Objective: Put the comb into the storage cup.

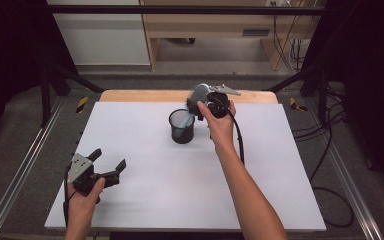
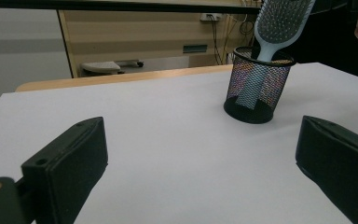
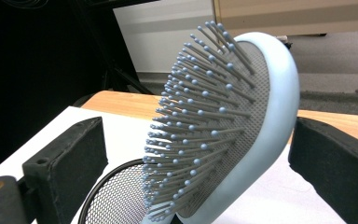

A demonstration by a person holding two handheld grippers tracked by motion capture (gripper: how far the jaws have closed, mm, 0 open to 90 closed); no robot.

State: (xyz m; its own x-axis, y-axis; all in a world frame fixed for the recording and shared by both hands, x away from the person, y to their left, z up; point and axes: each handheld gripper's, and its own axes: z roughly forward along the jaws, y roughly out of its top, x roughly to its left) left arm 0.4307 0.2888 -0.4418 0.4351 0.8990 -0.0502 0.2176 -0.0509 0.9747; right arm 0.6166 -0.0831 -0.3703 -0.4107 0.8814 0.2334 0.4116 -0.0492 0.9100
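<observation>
A light blue hairbrush (image 1: 198, 93) stands handle-down in a black mesh cup (image 1: 182, 127) near the middle back of the white table (image 1: 145, 200). Its head leans out over the rim. My right gripper (image 1: 196, 102) is at the brush head, open. In the right gripper view the brush head (image 3: 242, 116) lies between the jaws, its back against the right jaw, bristles apart from the left jaw, with the cup rim (image 3: 116, 196) below. My left gripper (image 1: 110, 158) rests open at the front left; its view shows the cup (image 2: 256, 88) and brush (image 2: 279, 21) far ahead.
A strip of bare wood (image 1: 145, 95) runs along the table's back edge. A black cable (image 1: 240, 140) trails from the right gripper along the forearm. Metal rails flank the table, and cables lie on the floor at the right (image 1: 330, 200).
</observation>
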